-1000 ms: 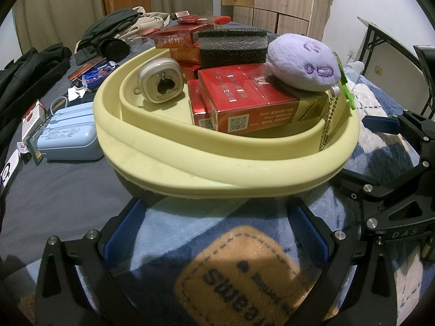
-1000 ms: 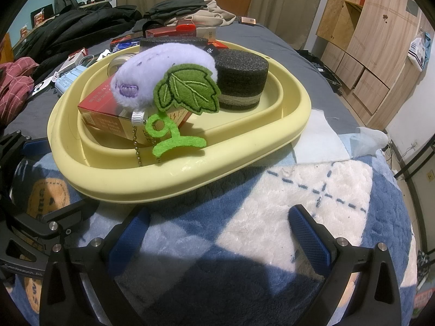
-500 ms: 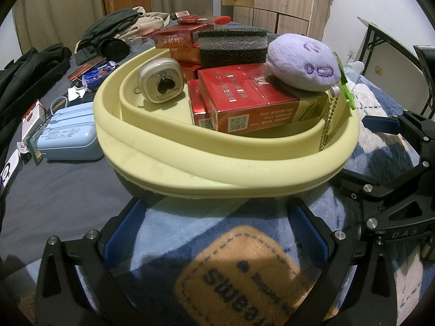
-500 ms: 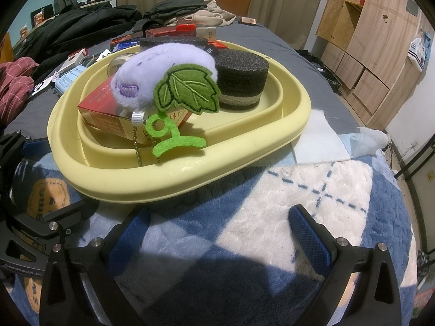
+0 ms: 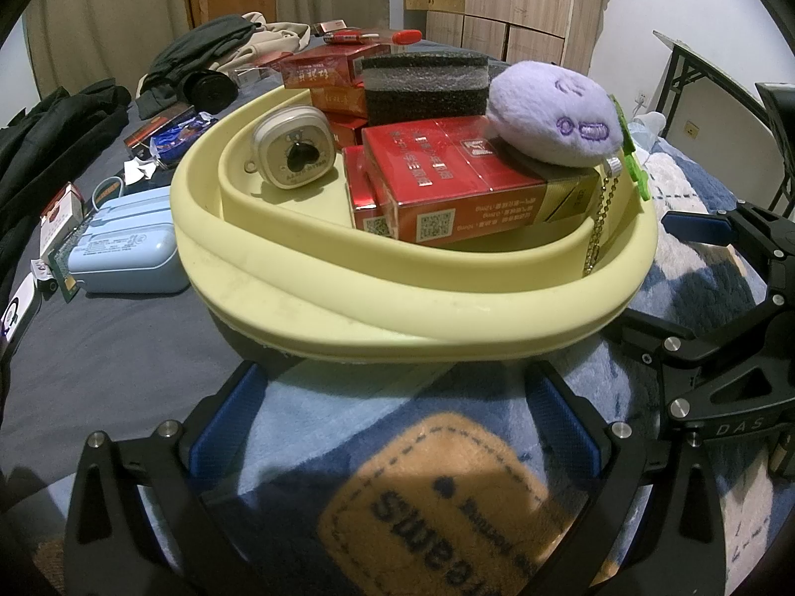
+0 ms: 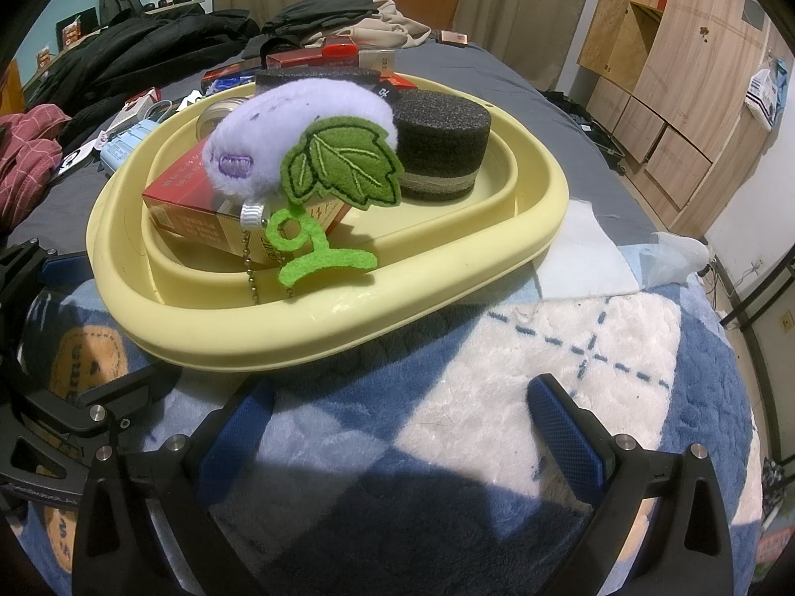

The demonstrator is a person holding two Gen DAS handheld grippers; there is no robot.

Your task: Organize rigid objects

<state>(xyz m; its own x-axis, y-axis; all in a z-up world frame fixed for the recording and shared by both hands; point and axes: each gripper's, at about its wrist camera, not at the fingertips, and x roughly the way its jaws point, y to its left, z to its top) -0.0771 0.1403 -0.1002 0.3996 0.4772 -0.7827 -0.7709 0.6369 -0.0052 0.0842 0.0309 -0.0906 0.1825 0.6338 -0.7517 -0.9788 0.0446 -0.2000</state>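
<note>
While both grippers, the left gripper (image 5: 397,427) and the right gripper (image 6: 402,427), hover spread and empty over the blue plaid blanket (image 6: 571,372), the yellow tub (image 5: 397,298) just ahead holds red cigarette cartons (image 5: 447,184), a black foam sponge (image 5: 425,82) and a lilac plush keychain (image 5: 554,111).
</note>
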